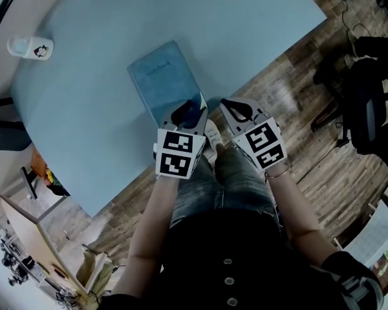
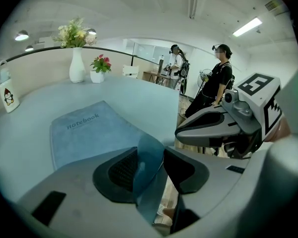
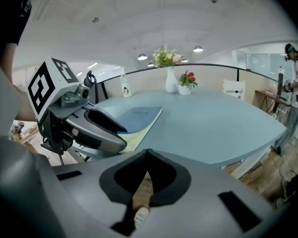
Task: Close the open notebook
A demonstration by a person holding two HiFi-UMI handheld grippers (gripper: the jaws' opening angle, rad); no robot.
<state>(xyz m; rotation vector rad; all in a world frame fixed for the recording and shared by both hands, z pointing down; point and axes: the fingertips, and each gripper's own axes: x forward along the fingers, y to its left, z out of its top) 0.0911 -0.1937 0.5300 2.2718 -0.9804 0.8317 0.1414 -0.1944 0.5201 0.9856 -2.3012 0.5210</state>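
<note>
The blue soft-cover notebook (image 1: 163, 81) is laid on the pale blue round counter (image 1: 246, 31), just ahead of the left hand-held gripper (image 1: 190, 110). That gripper's jaws are held apart, with the cover's lifted near corner between them. The right hand-held gripper (image 1: 233, 105), jaws together and empty, is held just beside the left one.

Head view: overhead, steeply down on table (image 1: 246, 37) edge. Both gripper views: low, close, facing across table; all share notebook (image 1: 161, 82).
</note>
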